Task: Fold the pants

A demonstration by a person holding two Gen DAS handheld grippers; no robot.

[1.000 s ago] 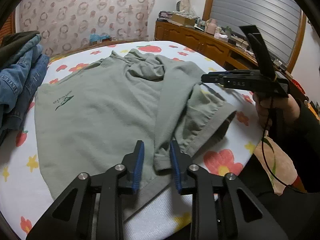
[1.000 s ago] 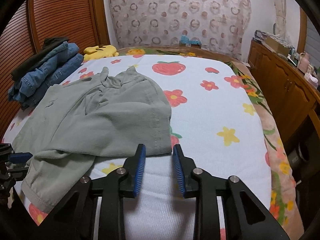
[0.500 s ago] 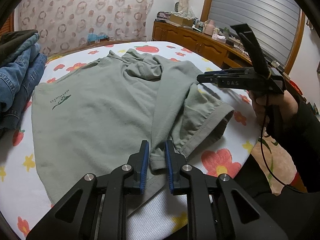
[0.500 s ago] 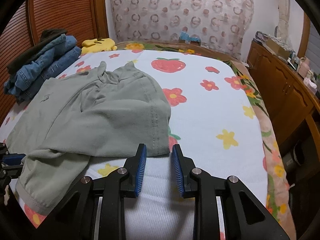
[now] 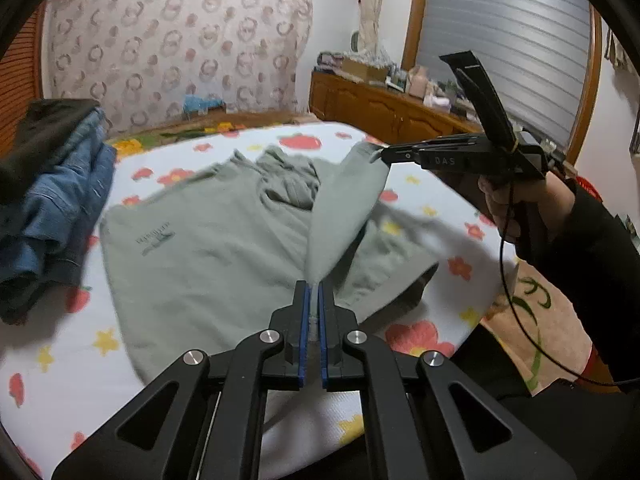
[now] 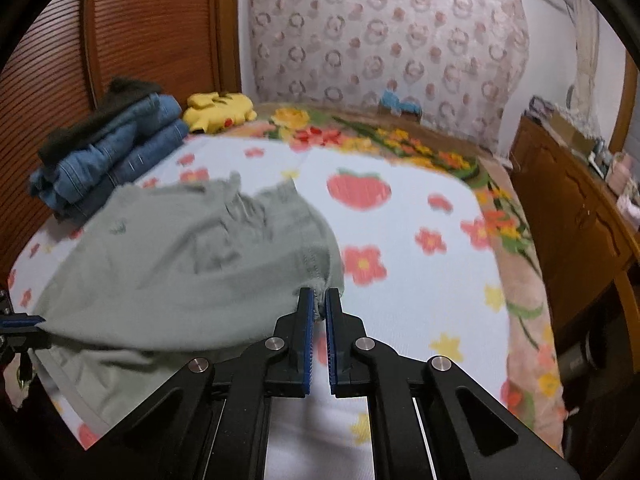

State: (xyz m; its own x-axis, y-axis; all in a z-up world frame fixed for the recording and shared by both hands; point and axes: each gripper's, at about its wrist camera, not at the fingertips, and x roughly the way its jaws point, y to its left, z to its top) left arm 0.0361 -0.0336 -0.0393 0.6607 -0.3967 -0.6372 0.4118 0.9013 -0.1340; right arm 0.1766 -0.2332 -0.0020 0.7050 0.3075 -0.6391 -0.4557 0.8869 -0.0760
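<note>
Sage-green pants [image 5: 208,248] lie spread on the flower-print bed, also seen in the right wrist view [image 6: 180,272]. My left gripper [image 5: 314,292] is shut on the hem edge of the upper leg. My right gripper [image 6: 319,300] is shut on the other corner of that hem; it shows in the left wrist view [image 5: 384,154], held by a hand. The hem is lifted and stretched taut between the two grippers above the bed. The lower leg [image 5: 392,268] stays flat on the bed.
A stack of folded jeans [image 5: 60,208] sits at the bed's left edge, also in the right wrist view [image 6: 112,152], with a yellow garment [image 6: 218,110] behind. A wooden dresser [image 5: 392,112] stands right of the bed. The bedsheet [image 6: 420,280] is bare to the right.
Both grippers closed on the upper leg's hem and lifted it off the bed. The fabric now hangs stretched between them.
</note>
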